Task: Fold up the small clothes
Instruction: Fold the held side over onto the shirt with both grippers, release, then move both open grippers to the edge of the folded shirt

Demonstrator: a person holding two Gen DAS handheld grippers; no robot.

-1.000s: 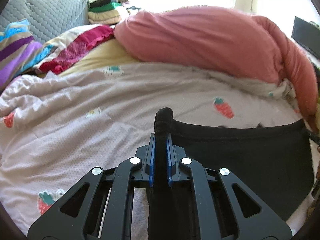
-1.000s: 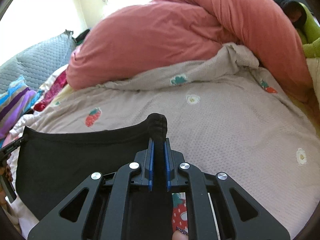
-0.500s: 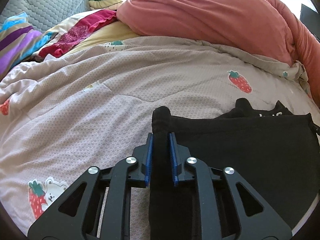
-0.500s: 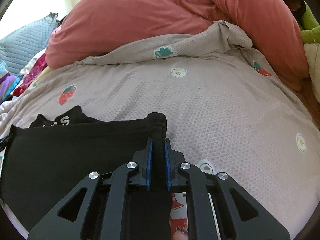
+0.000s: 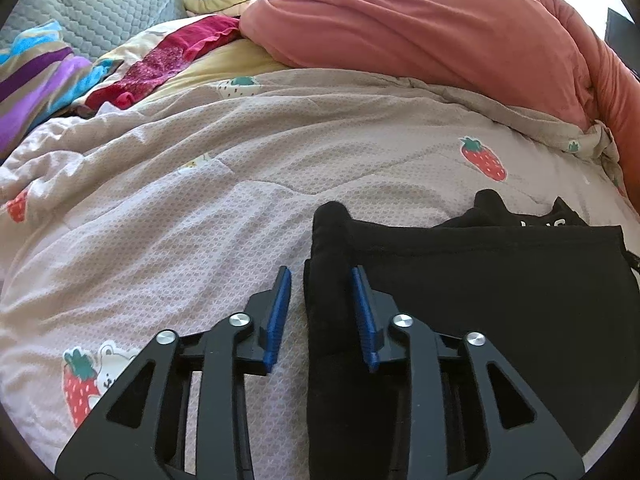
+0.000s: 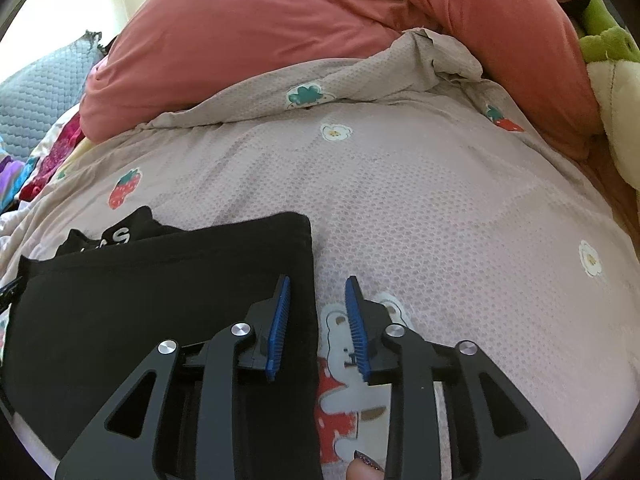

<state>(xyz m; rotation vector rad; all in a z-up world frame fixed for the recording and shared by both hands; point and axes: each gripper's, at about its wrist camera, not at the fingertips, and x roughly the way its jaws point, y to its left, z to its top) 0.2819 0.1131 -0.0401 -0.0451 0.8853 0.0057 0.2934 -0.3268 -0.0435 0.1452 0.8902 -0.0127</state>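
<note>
A black garment lies folded on the pale strawberry-print quilt, a lower layer with white lettering poking out past its far edge. My left gripper is opening over the garment's left corner; the bunched cloth stands between the jaws, beside the right blue pad and clear of the left one. My right gripper is opening too. The black garment ends between its jaws beside the left pad, and the right pad hangs over bare quilt.
A bulky salmon duvet is heaped along the far side. A grey quilted pillow, striped cloth and red clothing lie far left. A green plush toy sits at the right edge. A fingertip shows below.
Both grippers came down to the quilt with the black garment's edge. Their jaws, shut on the cloth a second ago, now stand apart, and the garment rests on the quilt.
</note>
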